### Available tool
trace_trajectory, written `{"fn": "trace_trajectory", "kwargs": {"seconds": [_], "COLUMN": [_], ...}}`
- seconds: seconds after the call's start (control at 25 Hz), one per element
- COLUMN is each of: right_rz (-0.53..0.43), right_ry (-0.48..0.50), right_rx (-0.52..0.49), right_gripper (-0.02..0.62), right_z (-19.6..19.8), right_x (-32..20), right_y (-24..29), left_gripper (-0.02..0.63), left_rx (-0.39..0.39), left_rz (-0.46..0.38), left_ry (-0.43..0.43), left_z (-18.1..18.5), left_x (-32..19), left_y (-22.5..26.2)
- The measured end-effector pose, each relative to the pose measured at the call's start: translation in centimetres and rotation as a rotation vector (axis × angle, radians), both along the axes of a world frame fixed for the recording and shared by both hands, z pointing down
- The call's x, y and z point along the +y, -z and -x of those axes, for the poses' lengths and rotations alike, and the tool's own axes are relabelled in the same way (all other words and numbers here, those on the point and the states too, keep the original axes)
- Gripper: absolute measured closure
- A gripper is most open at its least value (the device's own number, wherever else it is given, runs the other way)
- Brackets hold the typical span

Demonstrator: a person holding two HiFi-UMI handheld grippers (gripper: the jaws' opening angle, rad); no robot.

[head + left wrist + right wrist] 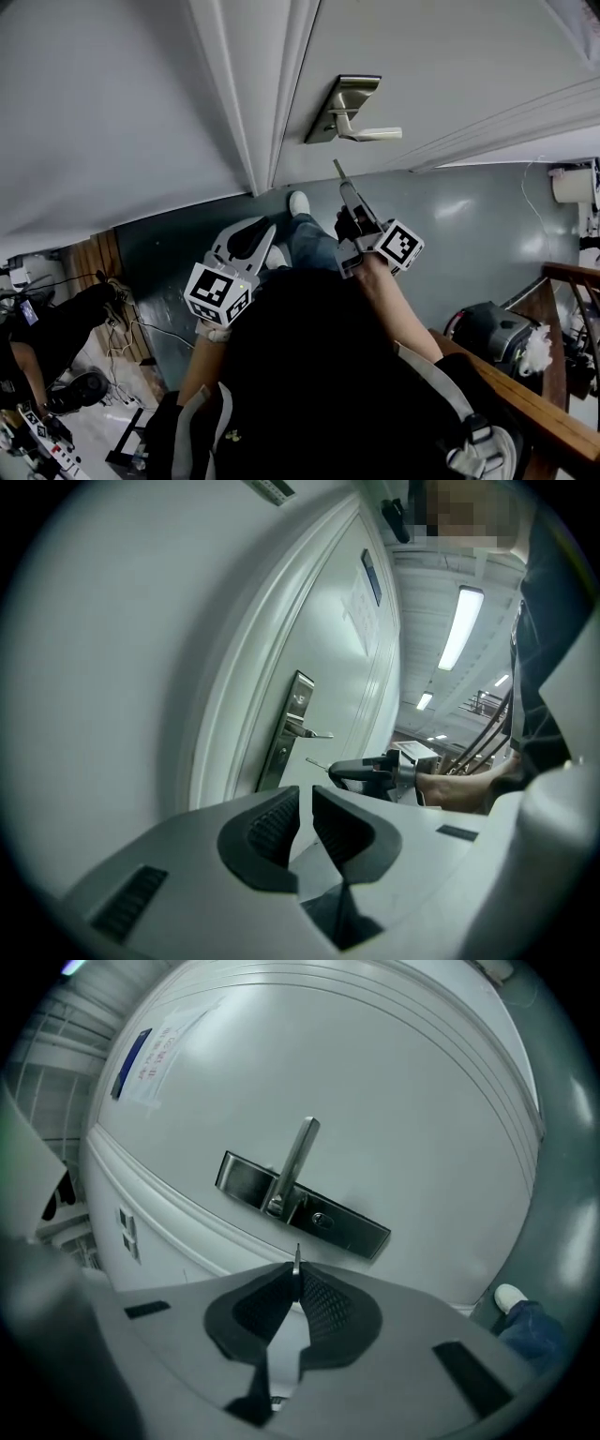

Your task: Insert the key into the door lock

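The white door [450,56] carries a brushed-metal lock plate [339,108] with a lever handle [375,134]. In the right gripper view the plate [352,1223] shows a small round keyhole [321,1220] beside the lever [298,1162]. My right gripper [345,187] is shut on a thin metal key [337,169]. The key's tip [297,1258] sticks out past the pads and points at the plate, a short way off it. My left gripper [253,234] hangs lower left, jaws together and holding nothing. From the left gripper [305,808] view I see the key [317,763] in profile.
The door frame [253,112] and a grey wall [103,103] lie left of the lock. Below are the grey floor [469,234] and my shoe [298,202]. A wooden railing [525,398] and a dark bag [487,330] are at the right, cables [122,323] at the left.
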State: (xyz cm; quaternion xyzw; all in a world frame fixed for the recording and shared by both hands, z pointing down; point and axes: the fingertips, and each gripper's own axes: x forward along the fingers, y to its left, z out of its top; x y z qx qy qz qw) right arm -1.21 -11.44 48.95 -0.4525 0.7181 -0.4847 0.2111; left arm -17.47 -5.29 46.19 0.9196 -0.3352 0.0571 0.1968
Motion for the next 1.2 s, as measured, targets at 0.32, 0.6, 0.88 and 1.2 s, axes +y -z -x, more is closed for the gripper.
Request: {"fn": "trace_trajectory", "kwargs": {"seconds": [0.32, 0.6, 0.88, 1.2], "right_rz": [0.063, 0.077, 0.101, 0.119], "right_ry": [-0.052, -0.073, -0.111, -0.106], "right_rx": [-0.098, -0.205, -0.327, -0.408], "right_gripper": [0.563, 0.563, 0.563, 0.563], "right_z": [-0.7, -0.9, -0.9, -0.5], "right_x": [-2.6, -4.7, -6.6, -7.0], "right_y": [-2.4, -3.2, -3.8, -3.9], "left_gripper": [0.557, 0.557, 0.557, 0.557], "left_rx": [-0.011, -0.029, -0.040, -0.057], "left_rz": [0.020, 0.025, 0.044, 0.054], "left_ry": [0.039, 0.065, 0.095, 0.095], "left_z": [1.0, 0.8, 1.3, 1.4], "left_x": [-1.6, -2.5, -3.6, -4.4], "left_y": [-0.4, -0.5, -1.0, -1.3]}}
